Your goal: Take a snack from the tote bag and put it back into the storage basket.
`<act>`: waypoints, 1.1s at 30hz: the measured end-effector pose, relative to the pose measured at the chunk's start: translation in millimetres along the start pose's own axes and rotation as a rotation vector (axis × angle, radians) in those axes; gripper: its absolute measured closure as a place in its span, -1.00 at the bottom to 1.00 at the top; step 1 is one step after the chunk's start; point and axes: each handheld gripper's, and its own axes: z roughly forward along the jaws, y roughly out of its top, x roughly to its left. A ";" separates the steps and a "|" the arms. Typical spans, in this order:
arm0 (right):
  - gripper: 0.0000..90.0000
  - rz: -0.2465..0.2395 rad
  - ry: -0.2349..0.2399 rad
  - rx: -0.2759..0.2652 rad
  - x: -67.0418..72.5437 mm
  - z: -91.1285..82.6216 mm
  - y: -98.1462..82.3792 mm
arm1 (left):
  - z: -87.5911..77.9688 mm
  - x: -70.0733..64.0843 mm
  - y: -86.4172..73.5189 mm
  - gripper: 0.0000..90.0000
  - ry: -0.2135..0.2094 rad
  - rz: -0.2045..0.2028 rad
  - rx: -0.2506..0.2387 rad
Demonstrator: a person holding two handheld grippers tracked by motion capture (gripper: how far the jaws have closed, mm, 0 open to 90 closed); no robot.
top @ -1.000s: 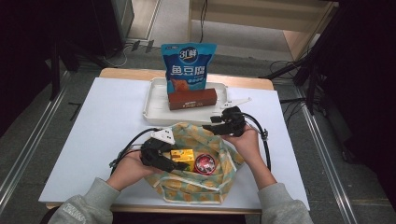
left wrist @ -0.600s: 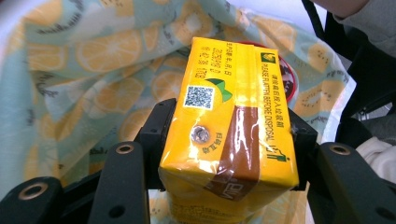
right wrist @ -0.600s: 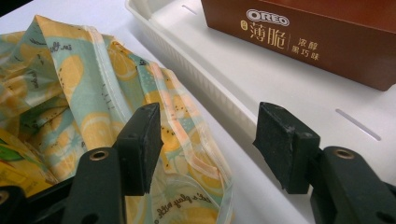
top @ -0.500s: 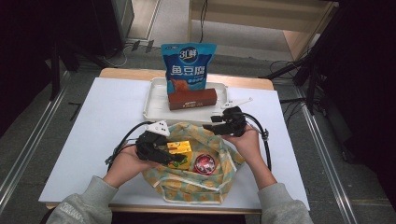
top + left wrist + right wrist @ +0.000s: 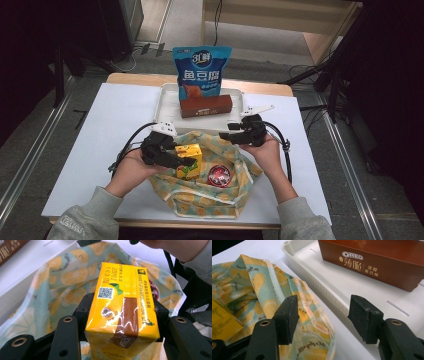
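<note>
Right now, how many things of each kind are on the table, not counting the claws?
Snack bag, blue: 1
Biscuit box, brown: 1
Drink carton, yellow: 1, held in the left claw
Round red item: 1, too small to tell what it is
Fruit-print cloth bag: 1
White tray: 1
Total: 6

High view looks down; both close tongs views share the bag [image 5: 210,192].
</note>
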 end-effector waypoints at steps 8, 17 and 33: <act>-0.07 0.016 -0.009 -0.017 -2.8 -9.3 -5.0 | -11.1 4.2 10.1 0.11 0.018 -0.005 -0.012; -0.07 0.008 -0.005 -0.021 -0.2 -11.0 -5.9 | -20.9 6.1 19.2 0.12 0.021 0.000 -0.020; -0.08 0.004 -0.003 -0.024 4.9 -16.8 -9.4 | -37.1 13.2 31.9 0.12 0.018 0.001 -0.026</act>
